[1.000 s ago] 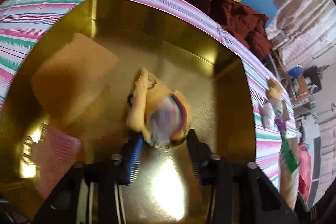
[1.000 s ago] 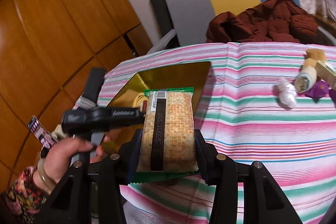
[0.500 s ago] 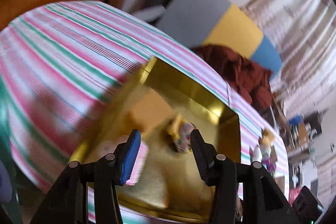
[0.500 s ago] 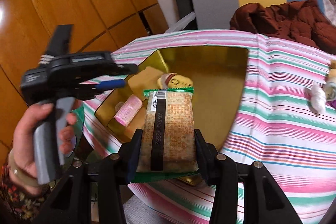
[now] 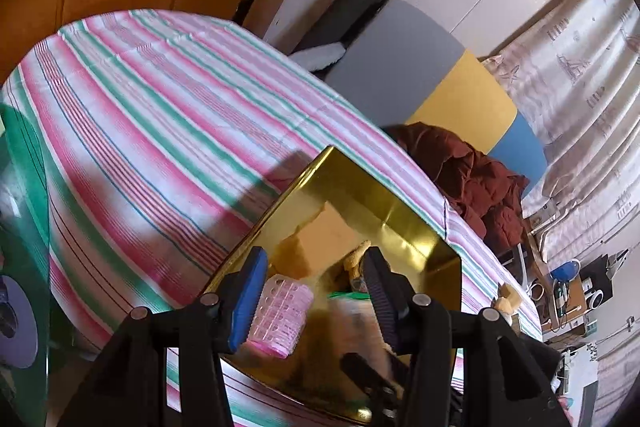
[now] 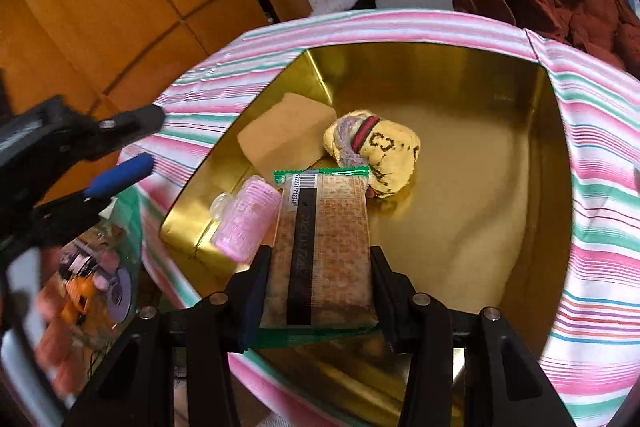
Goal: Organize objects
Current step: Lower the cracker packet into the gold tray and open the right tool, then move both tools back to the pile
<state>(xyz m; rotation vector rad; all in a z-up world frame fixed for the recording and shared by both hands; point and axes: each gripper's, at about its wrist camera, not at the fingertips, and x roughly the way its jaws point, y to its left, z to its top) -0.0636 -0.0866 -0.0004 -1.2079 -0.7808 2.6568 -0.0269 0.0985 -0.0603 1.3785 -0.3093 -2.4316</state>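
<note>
Now we start with the pink, green and white striped tablecloth (image 6: 592, 131), which carries the shallow gold metal tray (image 6: 536, 211) near its left edge. Inside the tray lie a flat tan cardboard piece (image 6: 286, 135) toward the far left corner, a crumpled yellow knitted cloth with dark lettering (image 6: 380, 151) just right of it, and a pink ridged plastic roller (image 6: 244, 223) against the tray's left wall.

Our right gripper (image 6: 318, 291) holds the clear-wrapped cracker packet with green sealed ends (image 6: 324, 251) lengthwise between its pads, above the tray's near part; its far end reaches almost to the yellow cloth, the roller just to its left. The jaws are opening, though the pads appear to touch the packet's sides at this moment.

Our left gripper (image 5: 316, 291) stands half wide and empty, hovering above the tray's left wall.

We judge the risk to be an uneven drop. If the packet falls from this height, it could tip onto the roller or the cloth instead of lying flat. It could also catch on one pad and swing, or slide on the slick gold floor.
</note>
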